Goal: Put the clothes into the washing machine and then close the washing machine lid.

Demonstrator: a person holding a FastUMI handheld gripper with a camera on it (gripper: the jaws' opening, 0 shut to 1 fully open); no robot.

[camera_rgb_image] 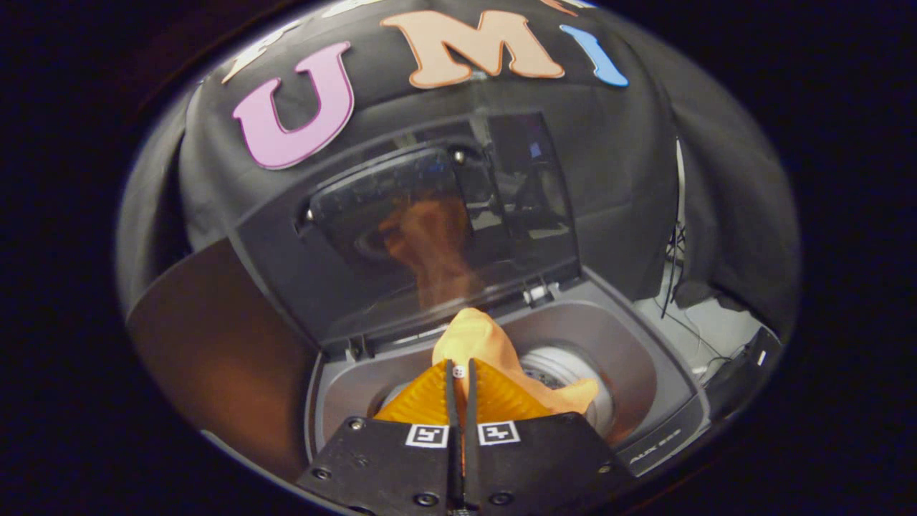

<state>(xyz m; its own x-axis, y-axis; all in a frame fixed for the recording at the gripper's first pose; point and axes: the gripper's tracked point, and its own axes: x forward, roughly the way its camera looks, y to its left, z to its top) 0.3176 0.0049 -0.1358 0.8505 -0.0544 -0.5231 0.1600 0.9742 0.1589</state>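
Observation:
My gripper (459, 373) is shut on an orange cloth (476, 342), pinched between its two ribbed orange fingers (423, 401). The cloth bulges up just ahead of the fingertips and a fold trails to the right (573, 394). It hangs over the round drum opening (566, 373) of a grey top-loading washing machine (659, 401). The machine's dark glass lid (430, 222) stands raised beyond the cloth, and the cloth's orange reflection shows in it.
A brown panel (215, 344) stands to the left of the machine. To the right, black cables (673, 272) hang over a pale floor (716, 330). The booth's black cloth wall (630, 143) rises behind the lid.

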